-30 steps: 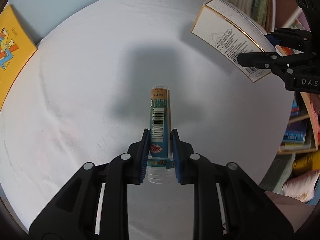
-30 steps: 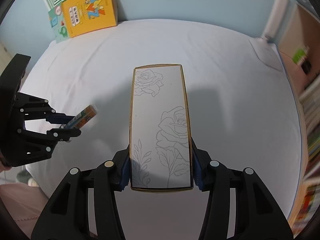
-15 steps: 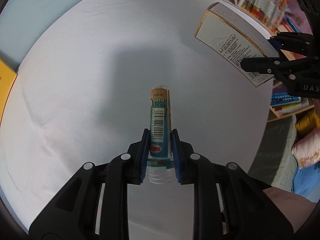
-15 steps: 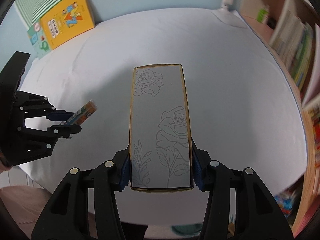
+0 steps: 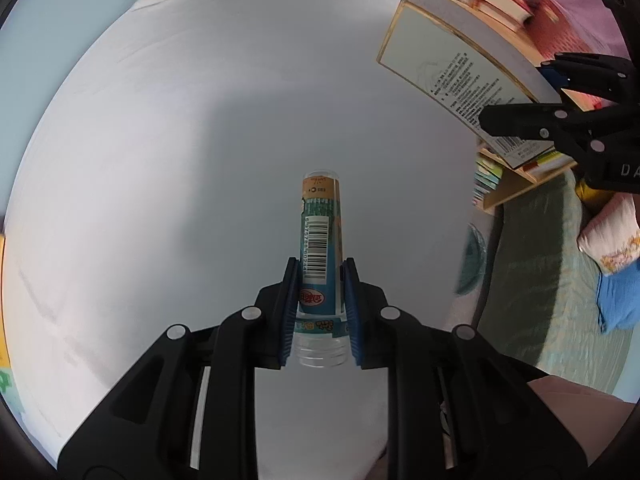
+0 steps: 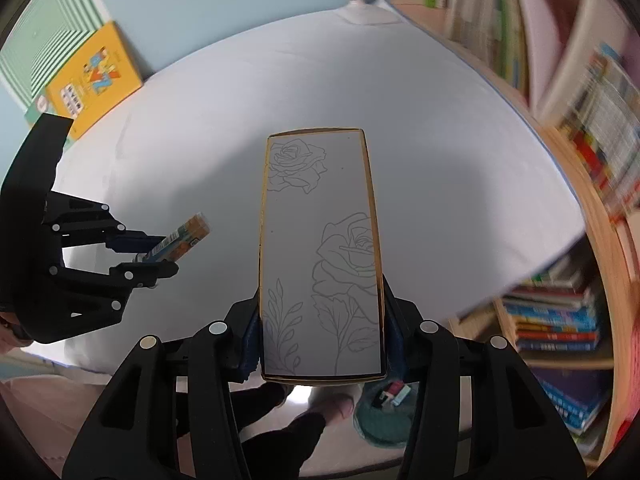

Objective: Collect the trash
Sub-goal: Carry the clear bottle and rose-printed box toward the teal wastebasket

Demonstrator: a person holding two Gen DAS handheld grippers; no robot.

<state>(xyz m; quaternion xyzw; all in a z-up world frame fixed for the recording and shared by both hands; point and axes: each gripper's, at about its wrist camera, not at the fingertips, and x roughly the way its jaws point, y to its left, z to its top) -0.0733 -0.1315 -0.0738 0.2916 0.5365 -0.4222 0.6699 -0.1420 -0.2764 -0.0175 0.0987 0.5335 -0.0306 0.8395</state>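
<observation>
Trash in transit: left hand-held gripper (image 5: 320,300) clamped on plastic tube (image 5: 321,240), right hand-held gripper (image 6: 320,320) on rose-printed box (image 6: 320,256); next, likely release into teal bin (image 6: 380,420) beside white desk (image 6: 440,120).

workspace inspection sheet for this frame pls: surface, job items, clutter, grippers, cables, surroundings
Surface: white table, bare where visible, lightly creased.
Job's things: small plastic tube with teal label and barcode; flat rose-print box with gold edging. Both are off the table, each in a gripper.
Clutter: yellow book and green striped book leaning at the table's far edge against the wall.
Grippers: left gripper shut on the tube; right gripper shut on the box's long sides.
Cables: nothing seen.
Surroundings: pale blue wall; bookshelves full of books beside the table; a teal round bin on the floor below the table edge, with items inside.
</observation>
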